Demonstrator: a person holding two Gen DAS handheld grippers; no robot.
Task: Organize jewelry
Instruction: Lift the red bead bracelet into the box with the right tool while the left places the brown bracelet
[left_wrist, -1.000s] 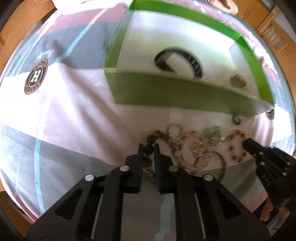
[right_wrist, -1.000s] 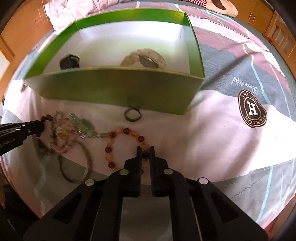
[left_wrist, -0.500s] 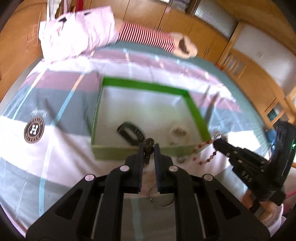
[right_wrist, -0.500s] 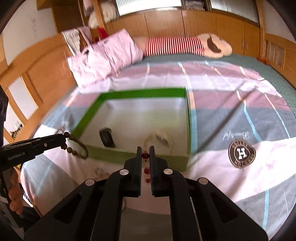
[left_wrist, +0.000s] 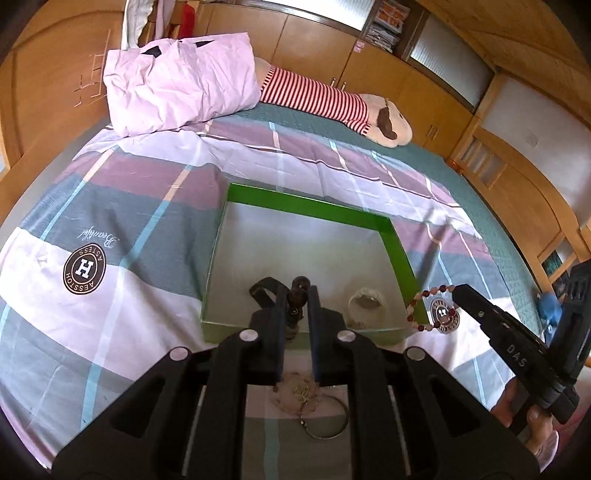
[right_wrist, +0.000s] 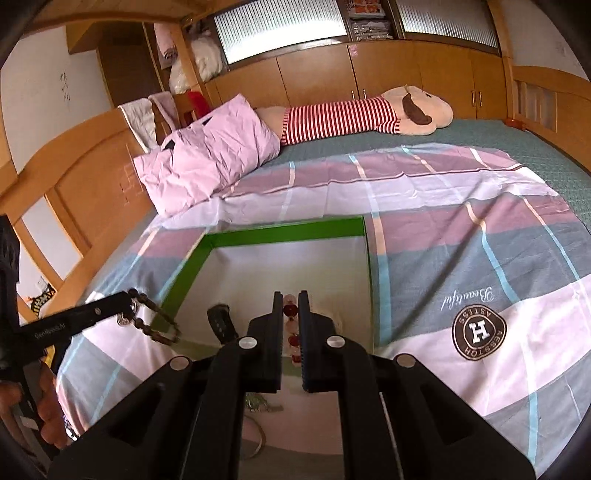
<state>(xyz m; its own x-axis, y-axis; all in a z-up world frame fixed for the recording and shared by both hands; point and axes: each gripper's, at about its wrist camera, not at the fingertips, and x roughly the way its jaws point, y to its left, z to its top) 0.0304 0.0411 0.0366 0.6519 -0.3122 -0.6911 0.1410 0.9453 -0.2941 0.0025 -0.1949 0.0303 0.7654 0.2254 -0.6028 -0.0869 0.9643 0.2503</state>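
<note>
A bed (left_wrist: 155, 192) covered in a checked pink, grey and white quilt is filling both views, with a pink pillow (left_wrist: 177, 81) and a striped plush toy (right_wrist: 354, 114) lying near its wooden headboard. A shallow green box (left_wrist: 314, 206) with a white floor is sitting open on the quilt. Inside it, a black bracelet (left_wrist: 264, 288) is lying near the front left and a pale bracelet (left_wrist: 365, 301) near the front right.

The left tool (left_wrist: 298, 291) is hanging above the box's front wall, its fingers pinching a dark beaded bracelet (right_wrist: 155, 325), which is dangling in a loop. The right tool (right_wrist: 291, 299) is also hanging above the front edge, gripping a red and pale beaded bracelet (left_wrist: 424, 306) that is drooping below its tips.

On the quilt in front of the box, a small heap of pinkish jewelry (left_wrist: 295, 393) is lying beside a thin metal bangle (left_wrist: 325, 417), partly hidden behind the left tool.
</note>
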